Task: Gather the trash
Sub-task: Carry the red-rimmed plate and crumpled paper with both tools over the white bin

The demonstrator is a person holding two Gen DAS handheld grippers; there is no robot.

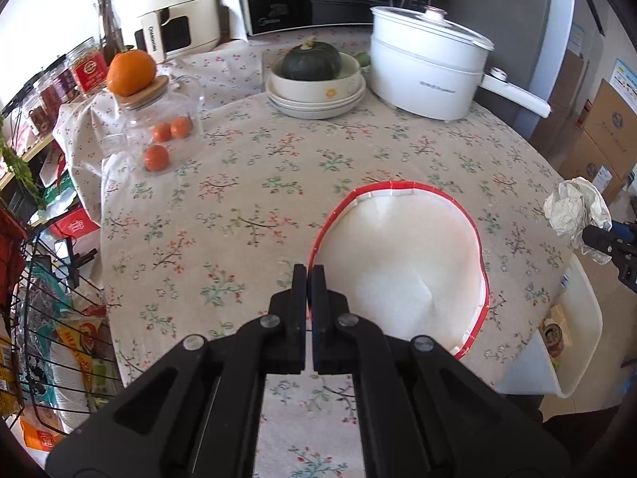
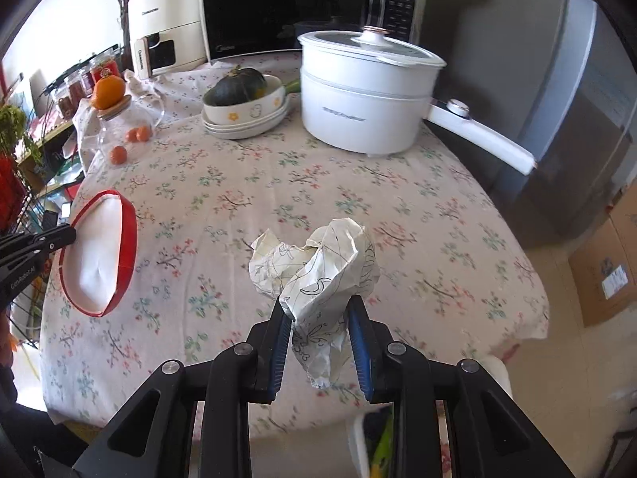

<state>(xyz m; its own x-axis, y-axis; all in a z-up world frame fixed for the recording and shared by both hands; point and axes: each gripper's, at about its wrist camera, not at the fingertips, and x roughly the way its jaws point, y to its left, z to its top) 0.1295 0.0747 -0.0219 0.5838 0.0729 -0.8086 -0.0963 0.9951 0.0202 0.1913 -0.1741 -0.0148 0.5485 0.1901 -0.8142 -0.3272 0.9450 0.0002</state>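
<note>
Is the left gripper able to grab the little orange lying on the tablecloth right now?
Probably not yet. The left gripper is shut on the red-rimmed paper plate, so it is busy. The small orange lies apart, with only bare tablecloth between.

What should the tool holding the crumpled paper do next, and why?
Probably carry the crumpled paper over to the white bin beside the table and let go there. The right tool already pinches the paper above the tablecloth, so the pickup looks done. The left tool is shut on the rim of a red-edged paper plate.
</note>
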